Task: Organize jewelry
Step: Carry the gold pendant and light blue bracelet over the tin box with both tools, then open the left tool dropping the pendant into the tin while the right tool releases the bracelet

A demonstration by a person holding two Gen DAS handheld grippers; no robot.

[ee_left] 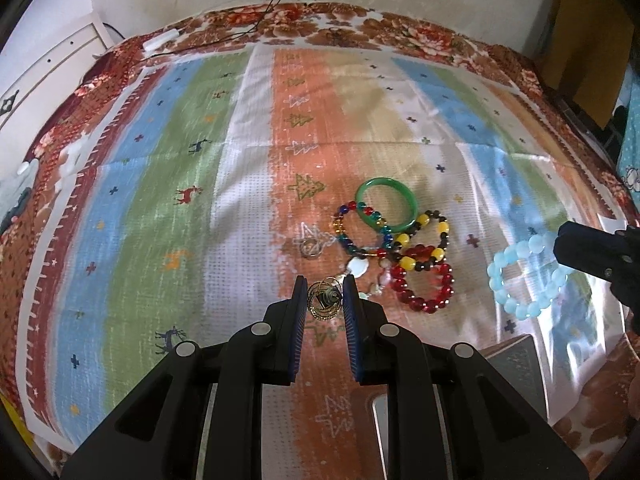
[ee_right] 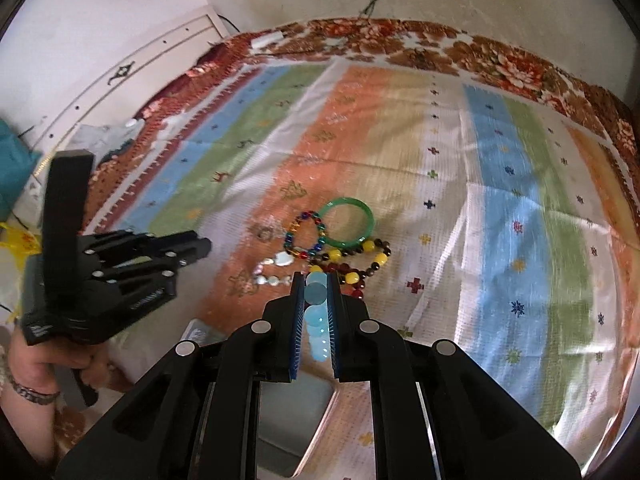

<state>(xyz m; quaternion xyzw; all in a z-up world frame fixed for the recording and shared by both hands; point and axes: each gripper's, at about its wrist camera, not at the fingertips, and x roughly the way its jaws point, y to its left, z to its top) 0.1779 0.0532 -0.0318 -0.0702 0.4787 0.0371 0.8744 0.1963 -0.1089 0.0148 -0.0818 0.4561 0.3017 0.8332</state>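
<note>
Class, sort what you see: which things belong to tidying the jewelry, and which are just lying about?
Belongs:
- gold pendant, in left claw
- pale blue bracelet, in right claw
- green bangle
- red bracelet

Lying about:
- cables
- white block

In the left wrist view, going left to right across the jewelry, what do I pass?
Small ring → gold pendant in the left claw → red bracelet → light blue bracelet held by the right claw.
</note>
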